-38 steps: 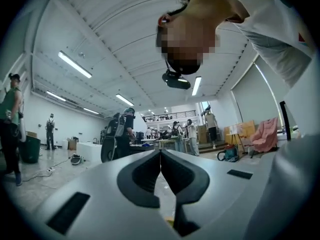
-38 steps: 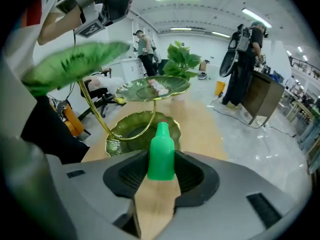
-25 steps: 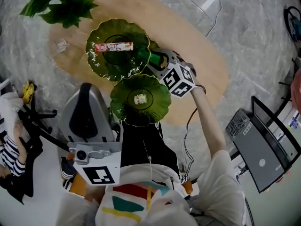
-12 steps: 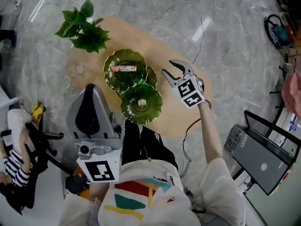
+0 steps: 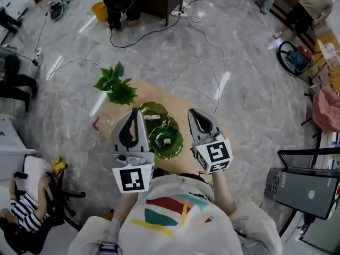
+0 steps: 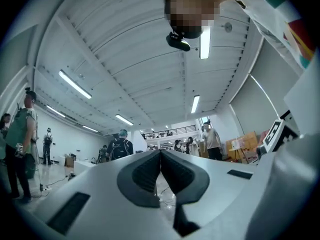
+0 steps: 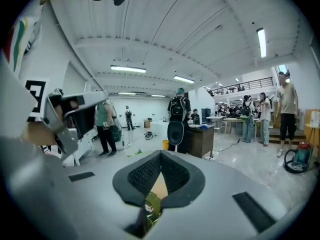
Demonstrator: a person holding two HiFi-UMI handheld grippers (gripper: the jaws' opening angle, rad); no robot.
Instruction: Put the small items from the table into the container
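green dish (image 5: 176, 149), seemingly well below, right gripper (image 5: 192, 112) closed

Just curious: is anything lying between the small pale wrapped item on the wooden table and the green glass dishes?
Nothing visible does. The small pale wrapped item lies on bare oval wooden table left of the scalloped green glass dishes; the shut left claw, held above, hides part of that stretch.

There is one oval wooden table (image 5: 178, 102), one leafy plant (image 5: 116, 85) and at least two green glass dishes (image 5: 156, 109) (image 5: 172, 149). The small items number three: one wrapped snack bar (image 5: 151, 117), one small sweet (image 5: 167, 141) and one pale wrapper (image 5: 110, 122). Two grippers (image 5: 134, 110) (image 5: 192, 112) show.
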